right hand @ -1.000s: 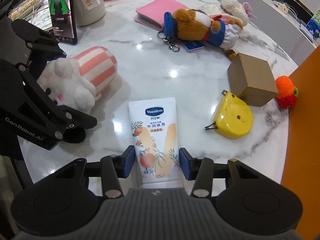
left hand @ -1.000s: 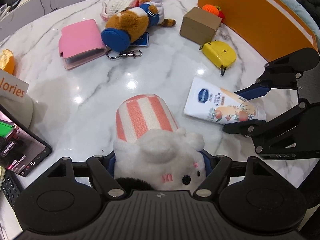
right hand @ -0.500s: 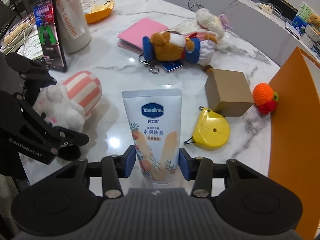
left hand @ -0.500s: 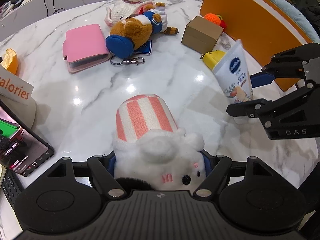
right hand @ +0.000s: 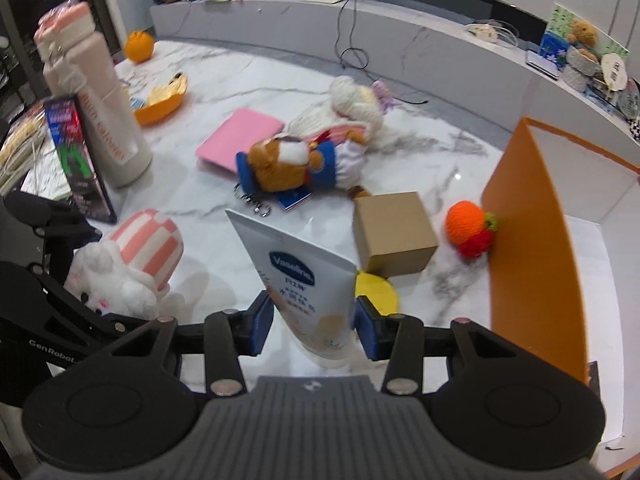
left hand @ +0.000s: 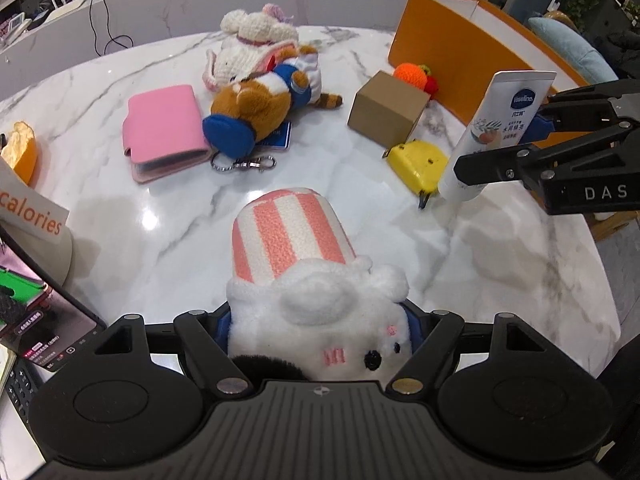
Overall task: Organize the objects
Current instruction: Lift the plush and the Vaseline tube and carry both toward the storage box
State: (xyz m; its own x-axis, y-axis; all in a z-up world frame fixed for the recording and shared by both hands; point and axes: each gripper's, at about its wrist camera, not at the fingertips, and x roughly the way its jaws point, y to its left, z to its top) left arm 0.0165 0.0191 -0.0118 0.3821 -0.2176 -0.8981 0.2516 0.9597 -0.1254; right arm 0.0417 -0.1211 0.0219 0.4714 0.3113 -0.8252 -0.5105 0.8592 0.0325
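Note:
A white plush bunny with a pink-striped end lies on the marble table. My left gripper is shut on its white body, a blue pad pressed into each side. In the right wrist view the same plush and left gripper sit at the left. My right gripper is shut on a white Vaseline lotion tube near its cap end. It holds the tube off the table with the flat end tilted up. From the left wrist view the tube hangs in front of an orange bin.
Near the orange bin are a brown cardboard box, a yellow tape measure and a crochet orange. A pink wallet, a bear plush and a crochet bunny lie farther back. At the left stand a bottle and a phone.
The right gripper has lifted the lotion tube from flat on the table into the air, tilted it up and carried it nearer the orange bin. The left gripper and plush have stayed put.

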